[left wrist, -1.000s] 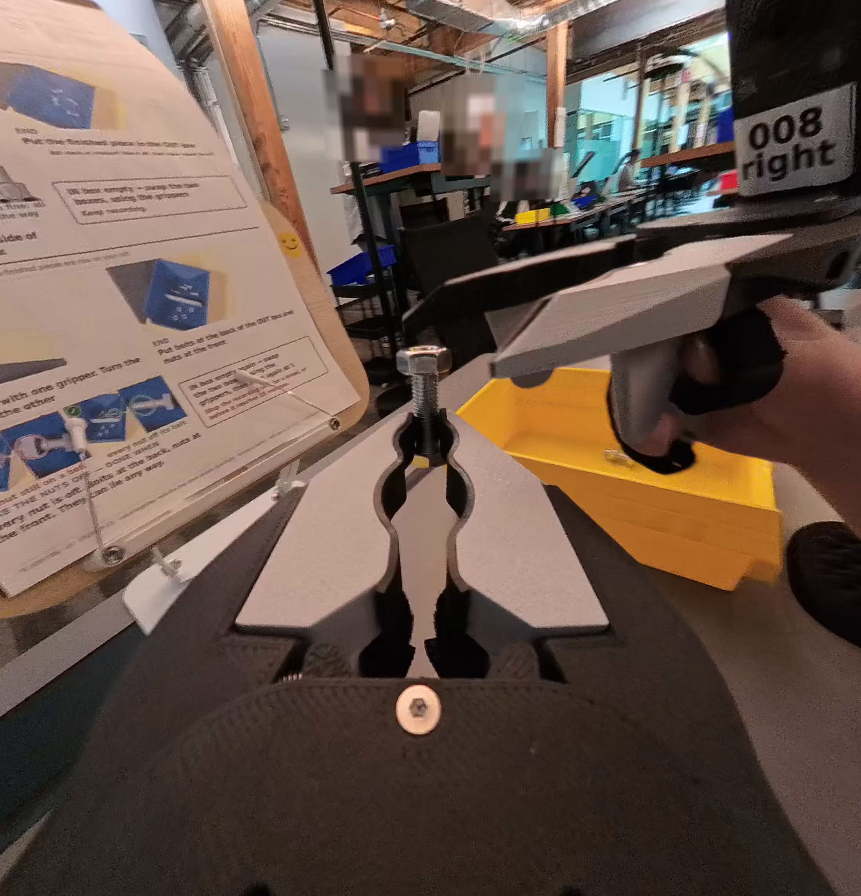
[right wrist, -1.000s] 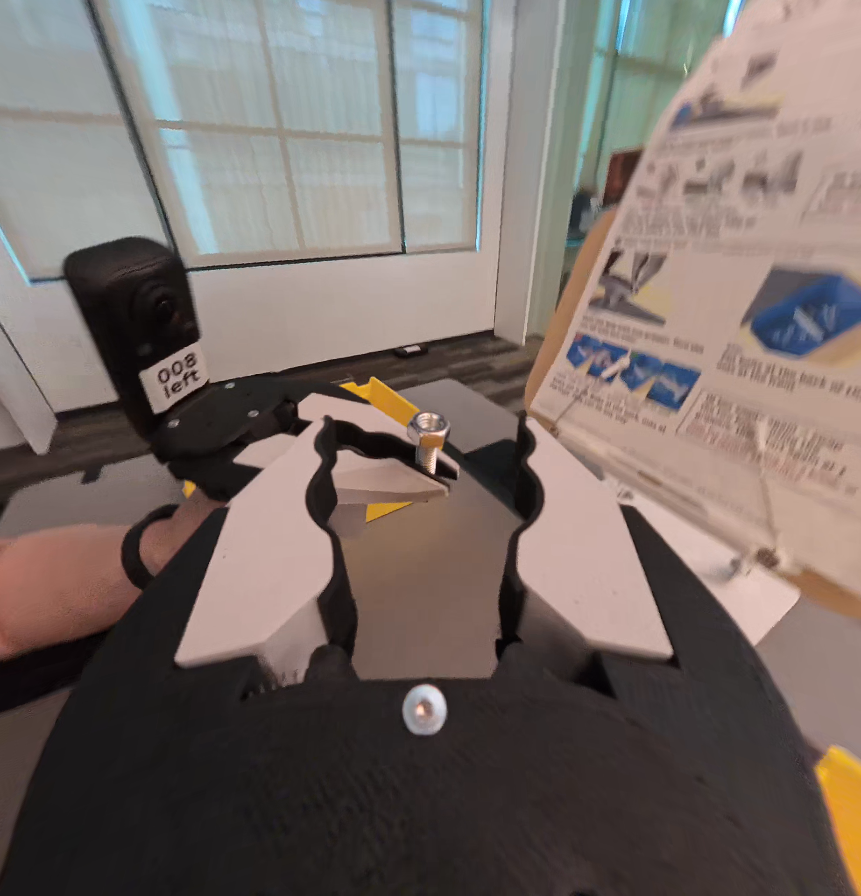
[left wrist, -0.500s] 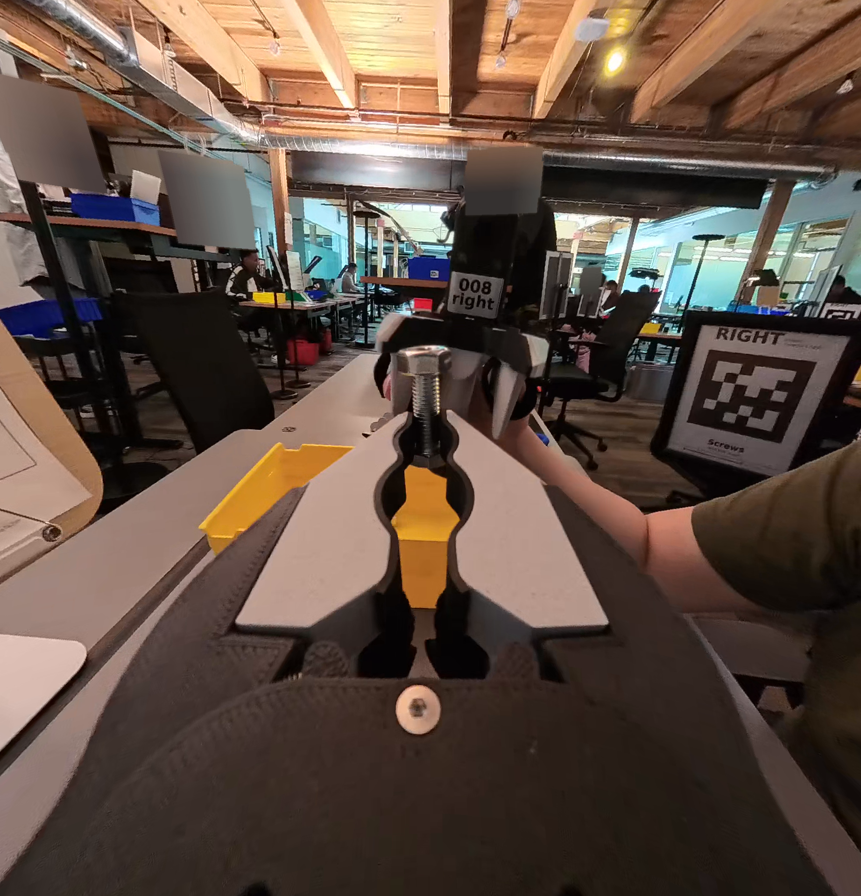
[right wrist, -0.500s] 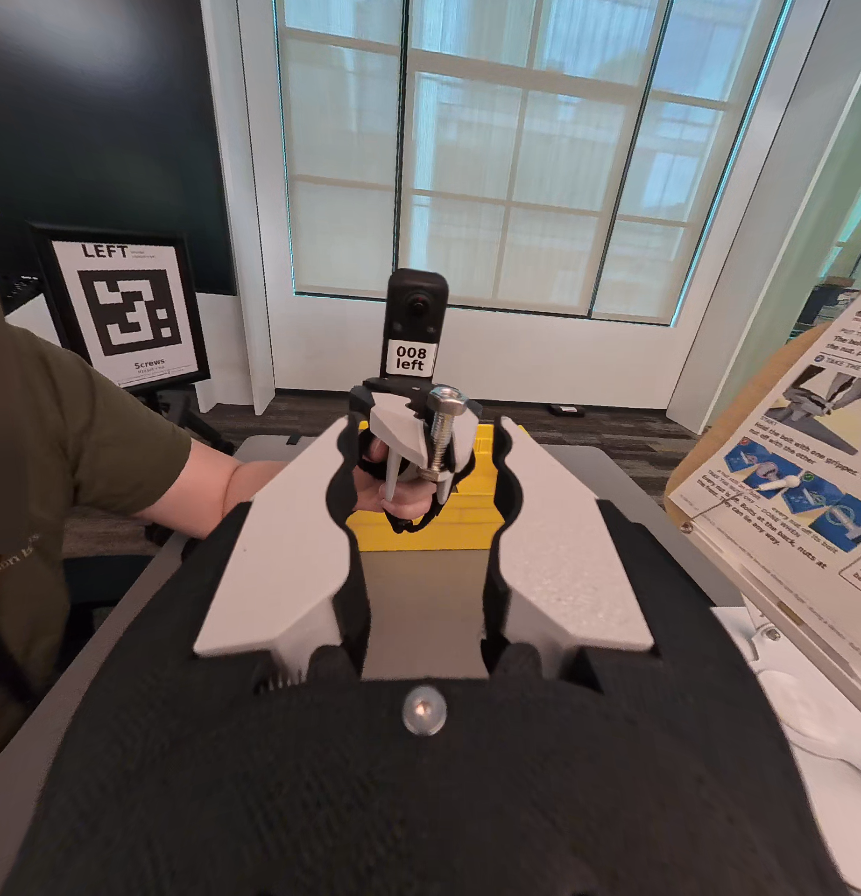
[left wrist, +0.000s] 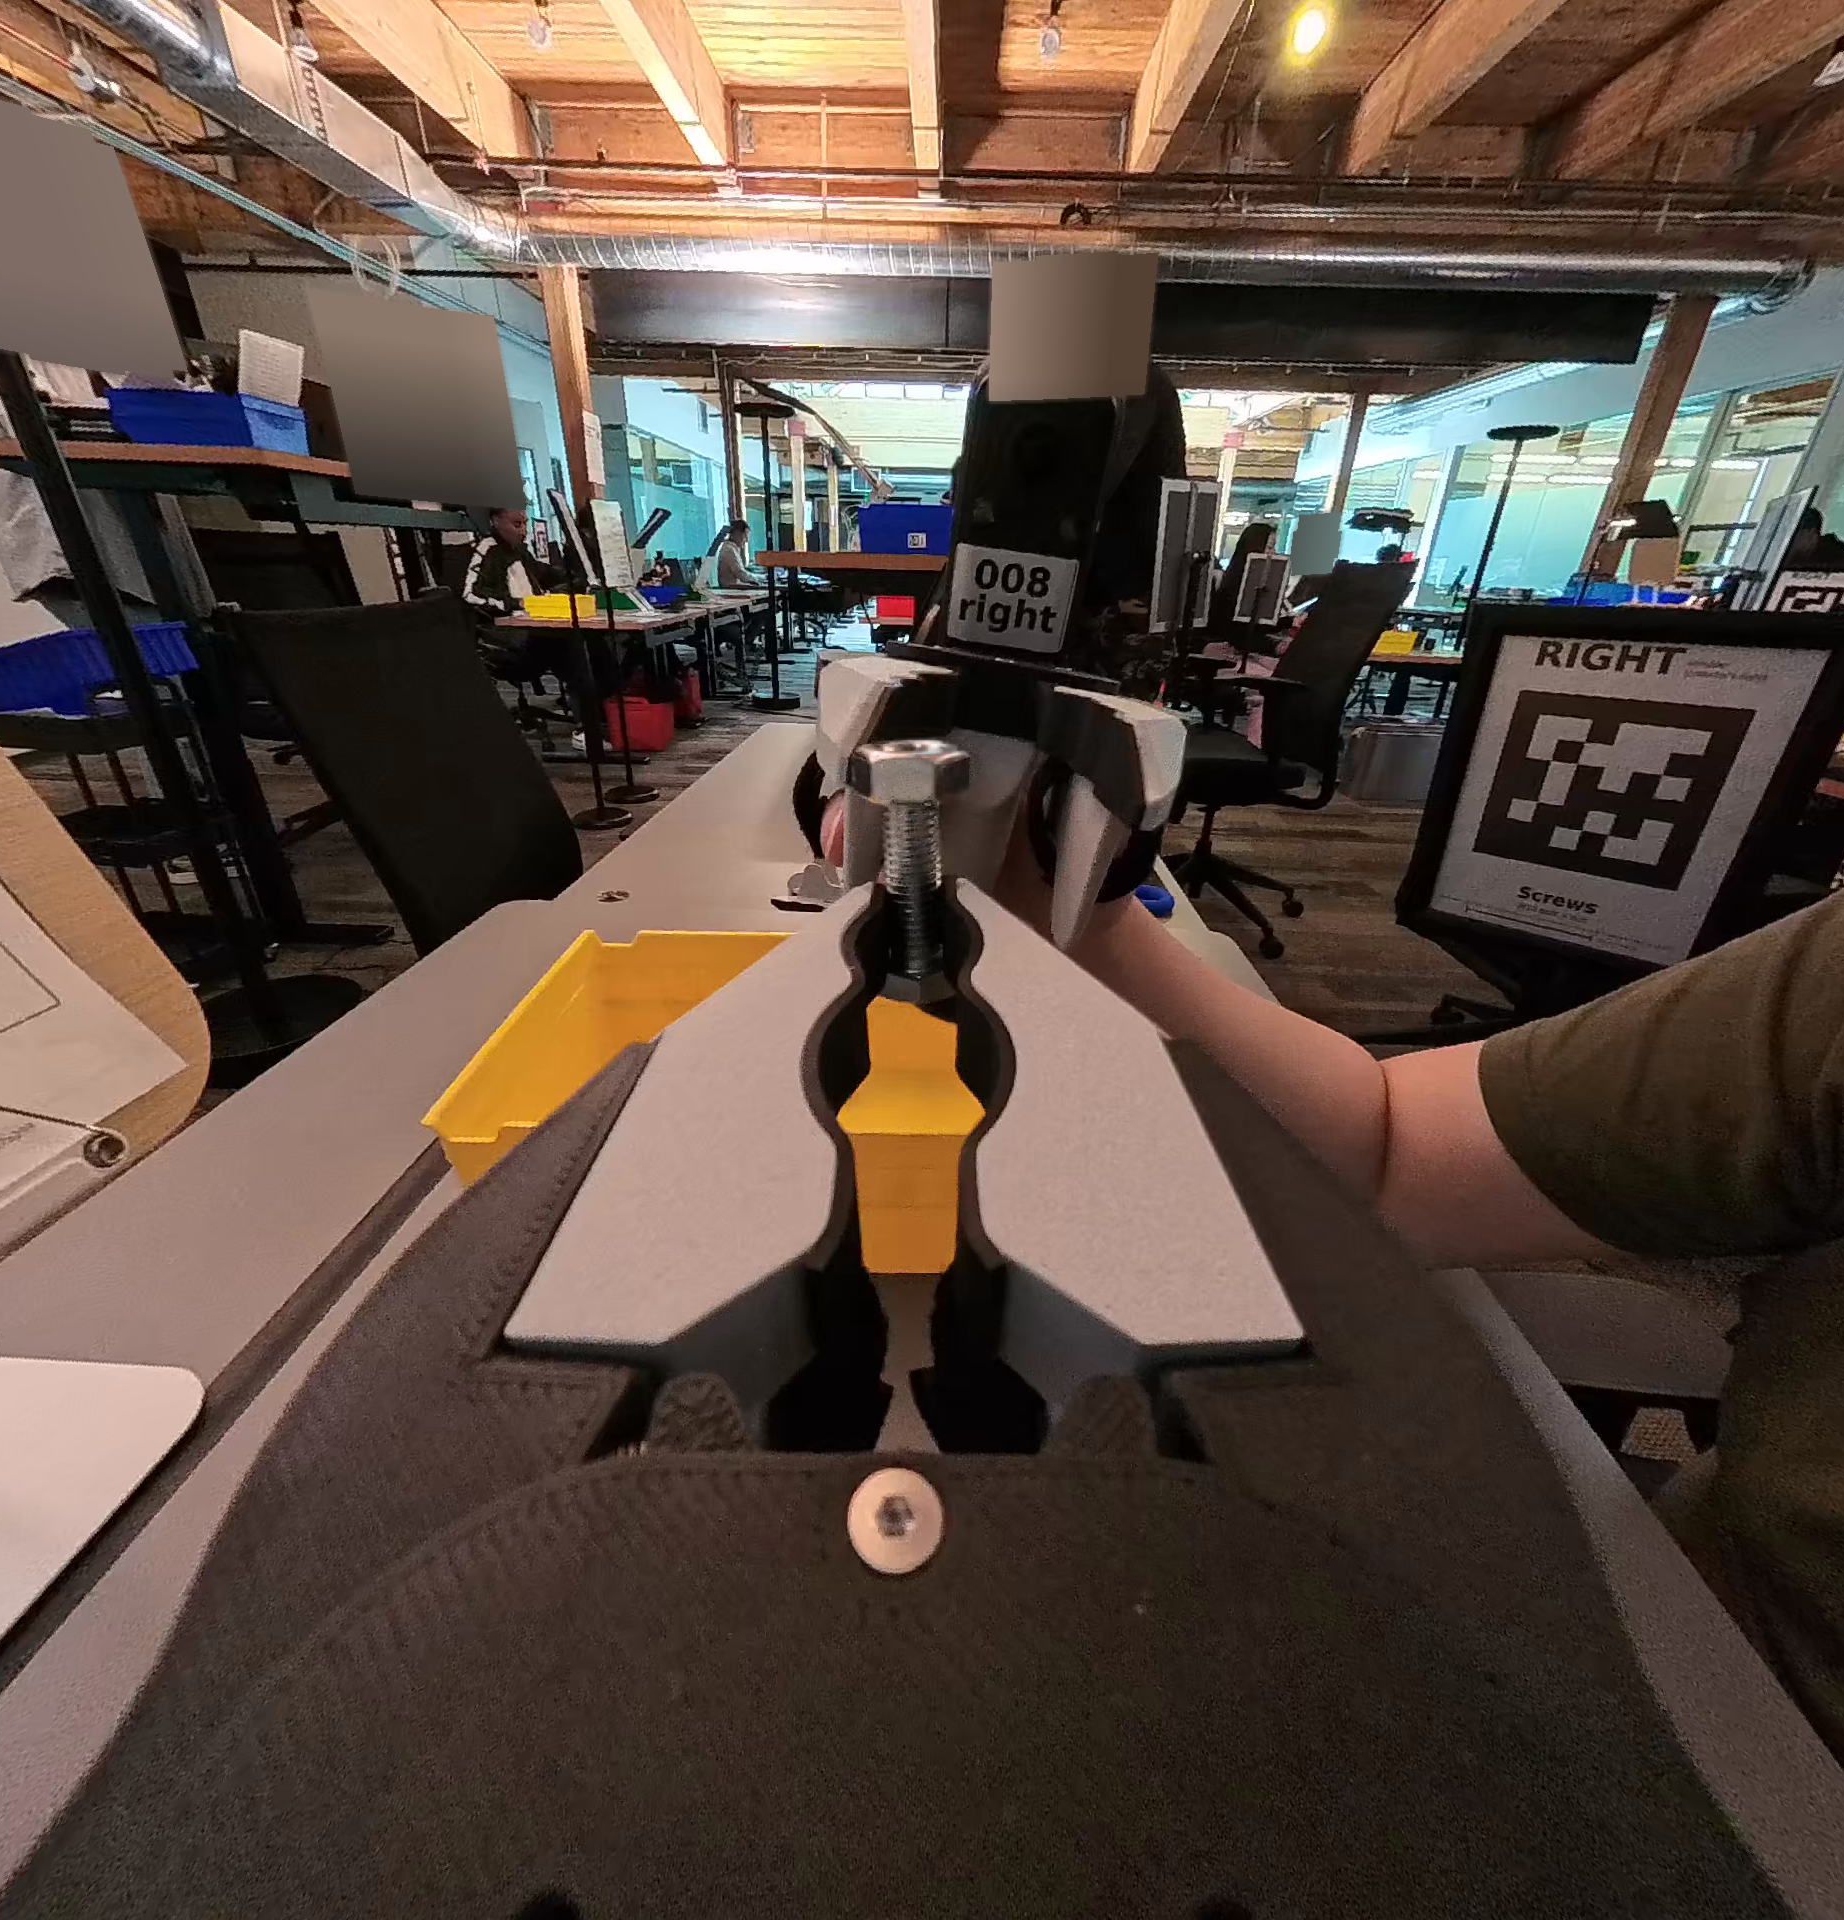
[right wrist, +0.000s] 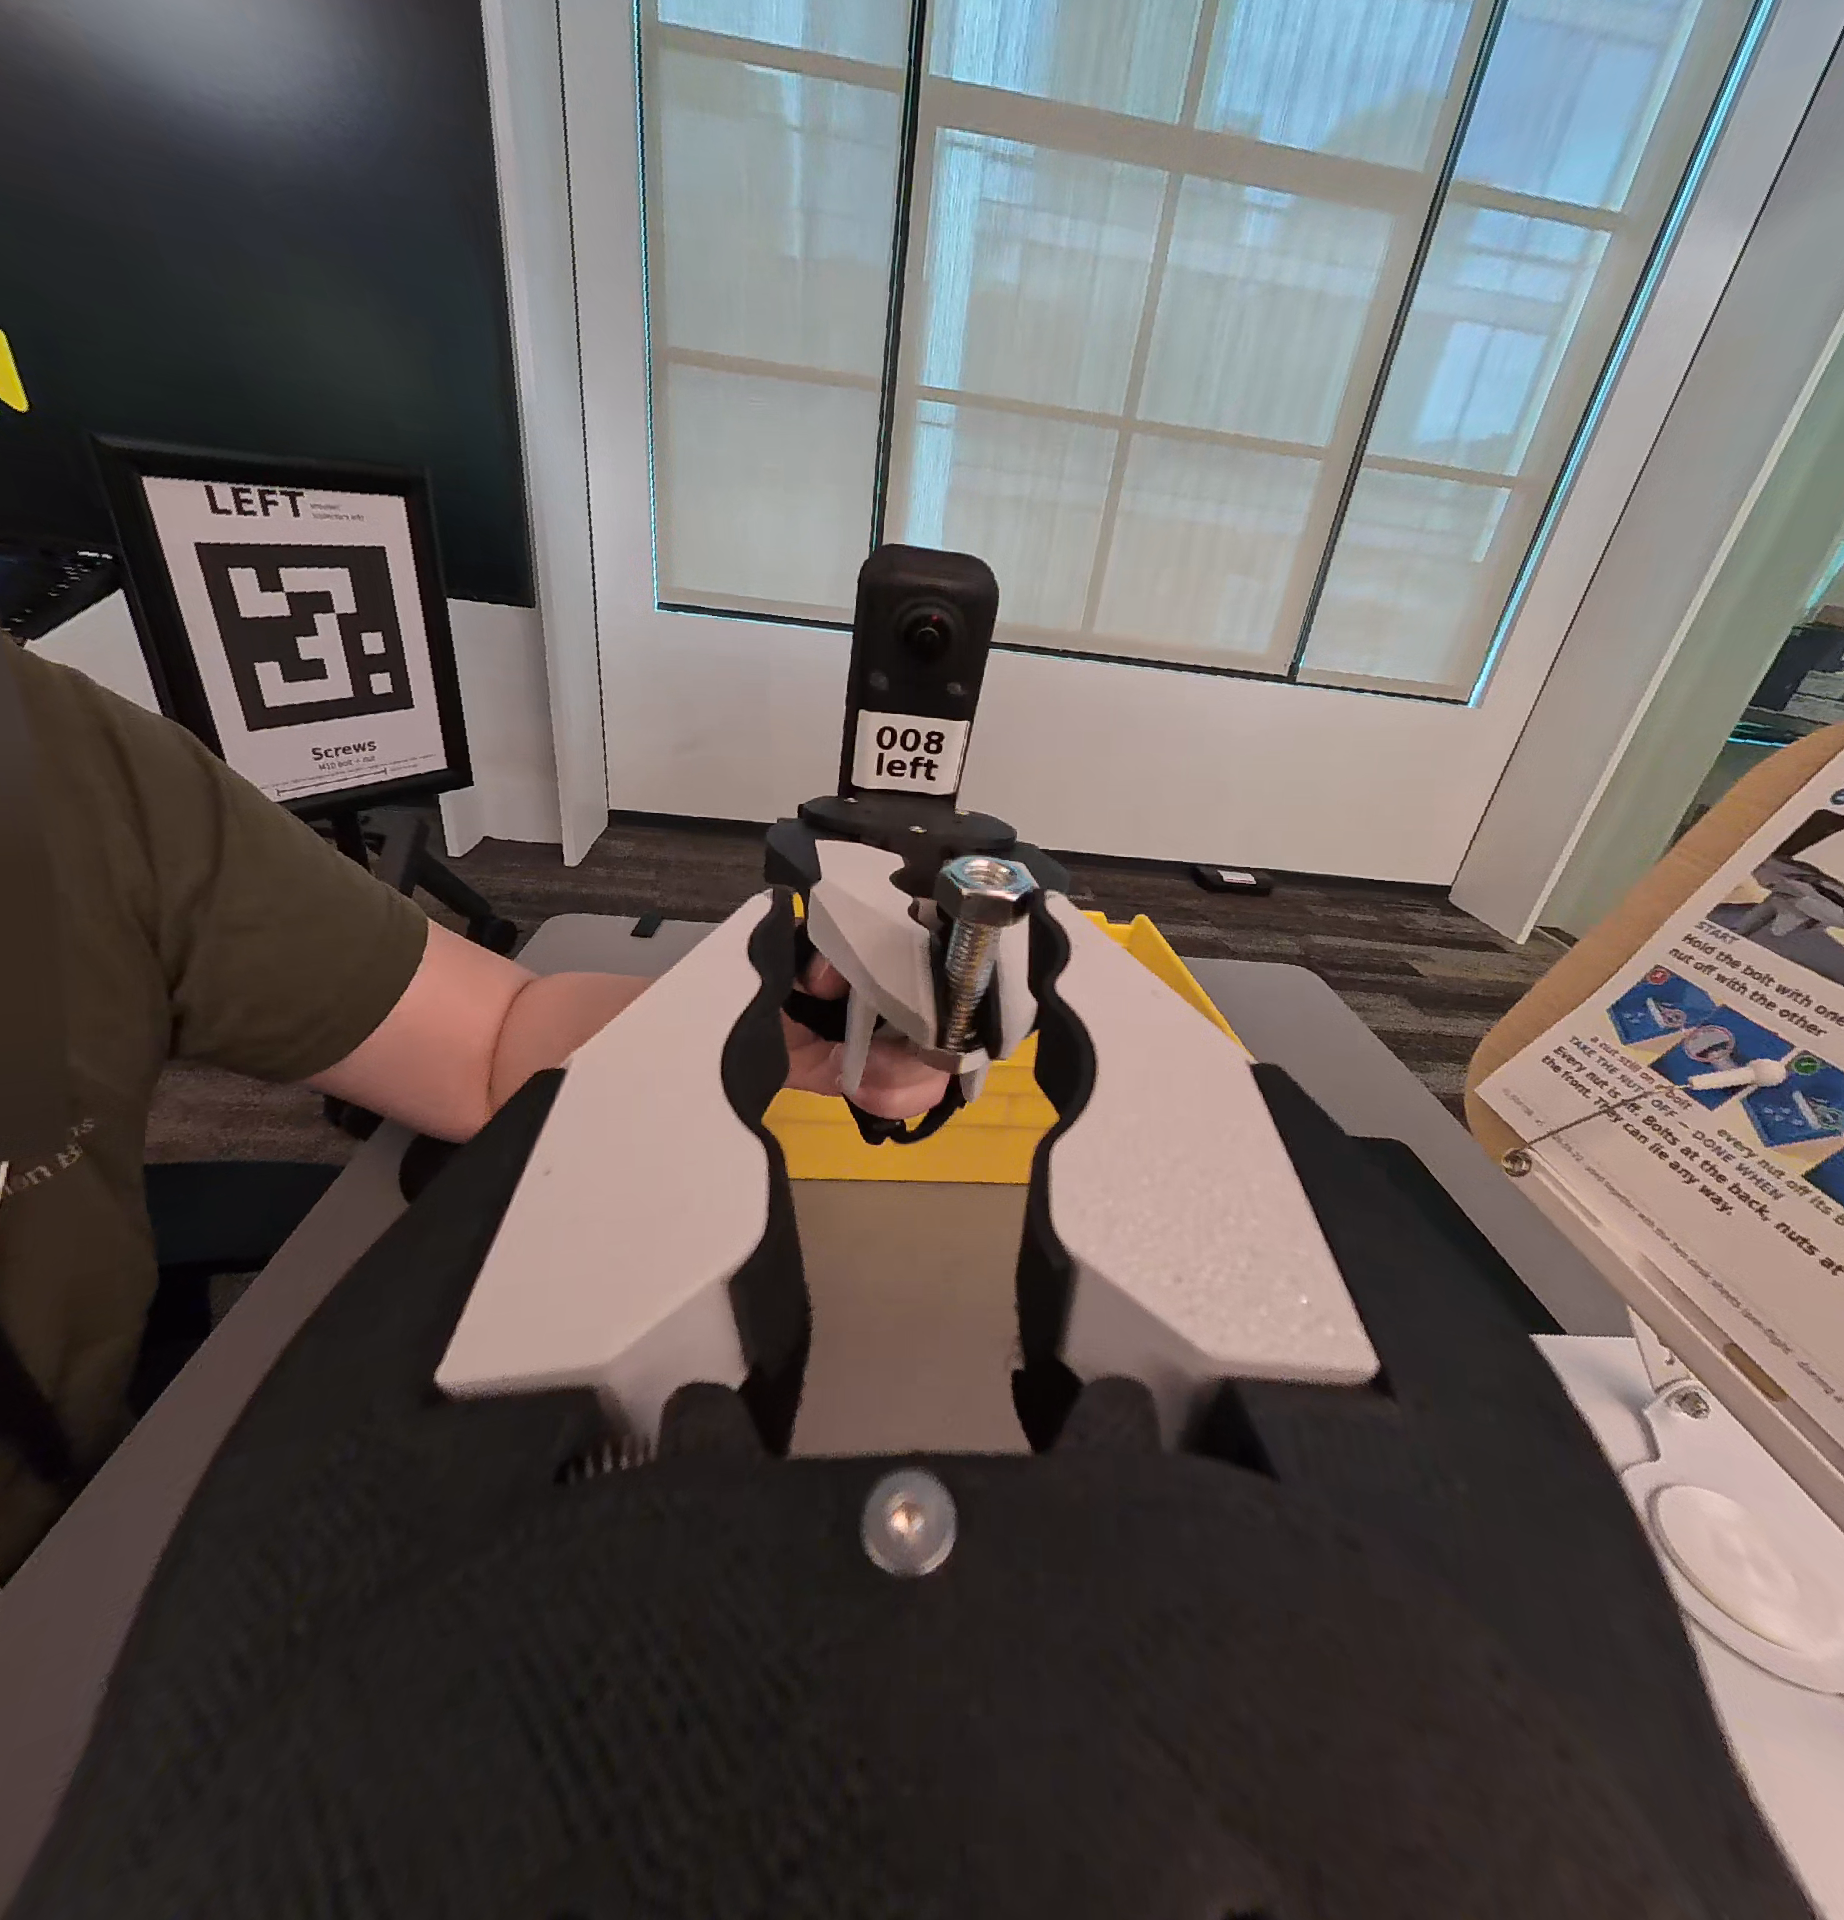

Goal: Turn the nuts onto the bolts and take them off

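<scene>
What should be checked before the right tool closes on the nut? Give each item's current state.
1. Grip: left tool shut on bolt: ok.
2. Pose: bolt upright, nut at its top end: ok.
3. Opening: right tool open wider than the nut: ok.
4. Alignment: nut centred in that opening: not ok, offset toward one finger.
5. Depth: nut far enough between those fingers: cannot tell.
</scene>
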Motion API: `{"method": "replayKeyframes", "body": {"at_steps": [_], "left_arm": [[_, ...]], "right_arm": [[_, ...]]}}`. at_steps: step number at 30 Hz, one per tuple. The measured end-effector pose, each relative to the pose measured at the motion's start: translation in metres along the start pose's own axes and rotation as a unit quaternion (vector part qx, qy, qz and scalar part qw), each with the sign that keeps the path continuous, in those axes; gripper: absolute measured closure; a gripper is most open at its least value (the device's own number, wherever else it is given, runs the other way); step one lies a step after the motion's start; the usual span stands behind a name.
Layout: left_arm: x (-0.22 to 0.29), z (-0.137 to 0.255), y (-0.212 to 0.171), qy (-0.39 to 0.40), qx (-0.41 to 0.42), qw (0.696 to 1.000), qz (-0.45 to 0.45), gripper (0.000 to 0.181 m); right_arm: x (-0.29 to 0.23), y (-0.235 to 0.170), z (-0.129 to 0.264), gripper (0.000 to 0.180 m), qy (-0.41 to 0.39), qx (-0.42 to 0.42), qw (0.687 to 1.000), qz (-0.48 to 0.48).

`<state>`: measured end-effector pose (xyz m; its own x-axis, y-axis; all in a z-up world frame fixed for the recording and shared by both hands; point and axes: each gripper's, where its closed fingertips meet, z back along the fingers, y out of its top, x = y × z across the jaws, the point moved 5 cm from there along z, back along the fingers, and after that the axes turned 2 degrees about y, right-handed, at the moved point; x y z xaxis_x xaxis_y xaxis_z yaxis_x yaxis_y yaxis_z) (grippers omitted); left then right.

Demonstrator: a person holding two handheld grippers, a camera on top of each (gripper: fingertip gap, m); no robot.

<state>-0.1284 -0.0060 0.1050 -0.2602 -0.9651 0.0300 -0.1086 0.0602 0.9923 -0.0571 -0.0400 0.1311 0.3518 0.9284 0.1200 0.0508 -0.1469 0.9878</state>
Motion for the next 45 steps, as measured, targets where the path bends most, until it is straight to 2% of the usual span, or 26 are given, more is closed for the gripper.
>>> {"method": "replayKeyframes", "body": {"at_steps": [1,14,36,43,45], "left_arm": [[-0.001,0.000,0.000,0.003,-0.001,1.000,-0.001,0.173],[-0.001,-0.002,-0.003,0.006,-0.009,1.000,0.002,0.173],[-0.007,0.002,-0.001,0.021,-0.005,1.000,0.009,0.173],[-0.011,0.004,-0.001,0.030,-0.004,0.999,0.010,0.173],[-0.011,0.004,0.000,0.029,-0.002,1.000,0.012,0.173]], "right_arm": [[0.000,0.000,0.001,0.137,-0.002,-0.001,1.000,0.000],[0.005,-0.001,0.003,0.148,-0.018,-0.003,1.000,-0.001],[0.007,-0.004,0.003,0.149,-0.030,-0.012,0.999,0.008],[-0.001,-0.004,0.001,0.153,-0.008,-0.025,1.000,0.017],[0.001,-0.003,0.002,0.153,-0.025,-0.024,0.999,0.026]]}}
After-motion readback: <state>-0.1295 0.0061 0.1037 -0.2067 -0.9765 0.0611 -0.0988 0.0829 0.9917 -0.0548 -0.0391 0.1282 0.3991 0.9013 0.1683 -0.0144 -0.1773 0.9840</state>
